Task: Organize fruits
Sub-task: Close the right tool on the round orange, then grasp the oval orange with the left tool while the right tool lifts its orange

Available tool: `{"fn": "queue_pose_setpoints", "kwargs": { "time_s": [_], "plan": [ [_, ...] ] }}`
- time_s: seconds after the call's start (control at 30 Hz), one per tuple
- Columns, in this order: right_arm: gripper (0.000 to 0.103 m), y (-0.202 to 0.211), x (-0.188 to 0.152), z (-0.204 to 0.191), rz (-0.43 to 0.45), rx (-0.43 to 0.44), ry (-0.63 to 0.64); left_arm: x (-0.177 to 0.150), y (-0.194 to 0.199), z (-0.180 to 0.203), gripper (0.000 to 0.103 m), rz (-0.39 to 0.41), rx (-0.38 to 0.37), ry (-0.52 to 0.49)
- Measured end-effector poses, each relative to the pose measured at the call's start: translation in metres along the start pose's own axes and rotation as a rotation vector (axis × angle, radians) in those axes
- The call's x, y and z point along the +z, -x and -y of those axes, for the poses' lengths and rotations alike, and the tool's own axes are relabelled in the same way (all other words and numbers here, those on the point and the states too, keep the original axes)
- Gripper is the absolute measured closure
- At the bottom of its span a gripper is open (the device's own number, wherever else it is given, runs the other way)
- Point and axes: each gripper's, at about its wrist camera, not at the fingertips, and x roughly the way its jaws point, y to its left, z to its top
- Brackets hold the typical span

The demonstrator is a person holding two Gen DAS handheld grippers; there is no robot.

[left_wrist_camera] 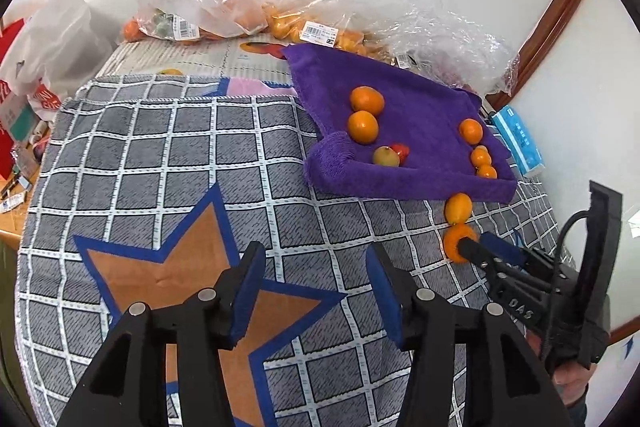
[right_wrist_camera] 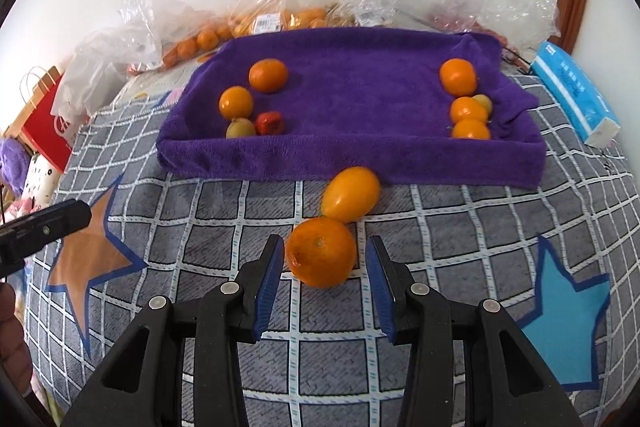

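A purple towel-lined tray (right_wrist_camera: 352, 155) (left_wrist_camera: 400, 183) lies on the checked cloth. It holds oranges, a yellow-green fruit and a red fruit on its left side (right_wrist_camera: 256, 99), and several orange fruits on its right side (right_wrist_camera: 466, 107). In front of the tray lie a round orange (right_wrist_camera: 322, 253) (left_wrist_camera: 454, 247) and an oval yellow-orange fruit (right_wrist_camera: 351, 193) (left_wrist_camera: 458, 207), touching each other. My right gripper (right_wrist_camera: 325, 259) (left_wrist_camera: 476, 245) is open, with its pads on either side of the round orange. My left gripper (left_wrist_camera: 316, 267) is open and empty above the cloth.
Clear plastic bags with more oranges (left_wrist_camera: 224, 15) (right_wrist_camera: 280, 19) lie behind the tray by the wall. A blue tissue pack (right_wrist_camera: 576, 95) (left_wrist_camera: 520, 143) lies right of the tray. A red paper bag (right_wrist_camera: 48, 131) and clutter are at the left table edge.
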Motion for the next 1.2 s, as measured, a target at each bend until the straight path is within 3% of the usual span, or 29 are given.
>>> {"fn": "queue_pose_setpoints", "kwargs": {
  "time_s": [0.37, 0.67, 1.2],
  "plan": [
    [0.061, -0.025, -0.002, -0.004, -0.05, -0.02, 0.015, 0.0, -0.01, -0.009, 0.053, -0.027, -0.017, 0.011],
    [0.062, -0.025, -0.002, -0.008, -0.038, -0.031, 0.035, -0.002, -0.011, -0.009, 0.053, -0.036, -0.014, 0.016],
    [0.063, 0.026, -0.008, 0.005, 0.063, -0.024, 0.064, -0.01, 0.005, 0.024, 0.053, -0.018, -0.008, -0.007]
  ]
}}
